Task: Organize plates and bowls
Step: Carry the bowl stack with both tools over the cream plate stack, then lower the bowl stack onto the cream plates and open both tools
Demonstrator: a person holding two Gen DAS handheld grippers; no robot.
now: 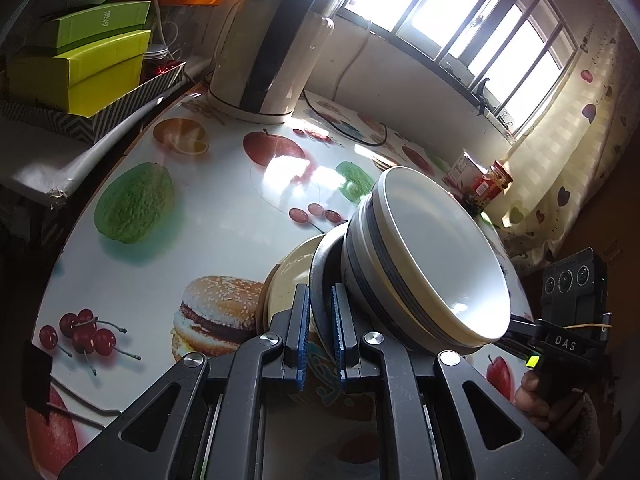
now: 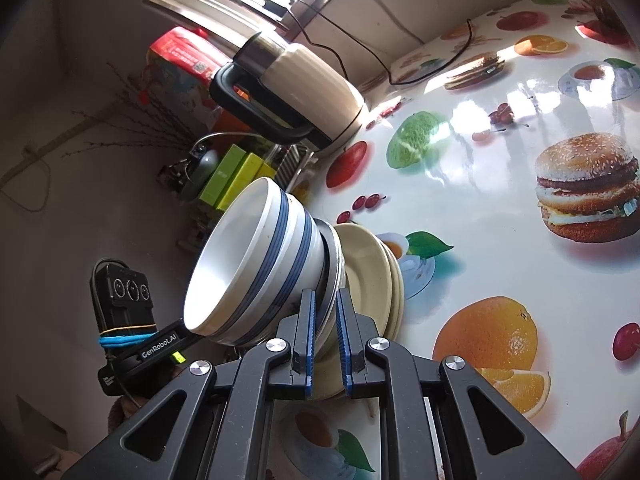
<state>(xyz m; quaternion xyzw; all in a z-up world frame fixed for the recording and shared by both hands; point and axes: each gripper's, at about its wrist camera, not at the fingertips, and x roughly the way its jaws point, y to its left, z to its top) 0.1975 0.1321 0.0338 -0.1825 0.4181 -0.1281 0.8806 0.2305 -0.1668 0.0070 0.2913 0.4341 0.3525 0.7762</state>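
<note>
A stack of dishes sits on the fruit-print table: cream plates (image 1: 286, 280) (image 2: 370, 276) at the bottom, a grey plate (image 1: 322, 276) (image 2: 335, 264) on them, and nested white bowls with blue bands (image 1: 420, 264) (image 2: 256, 264) on top. My left gripper (image 1: 320, 312) is shut on the grey plate's rim. My right gripper (image 2: 326, 320) is shut on the same plate's rim from the opposite side. The other gripper shows in each view (image 1: 568, 340) (image 2: 156, 348).
A white electric kettle (image 1: 276, 52) (image 2: 296, 92) stands at the table's back with its cord. Green and yellow boxes (image 1: 88, 64) sit on a striped box beside the table. Two jars (image 1: 484, 178) stand near the curtain. The table edge (image 1: 68, 248) is close.
</note>
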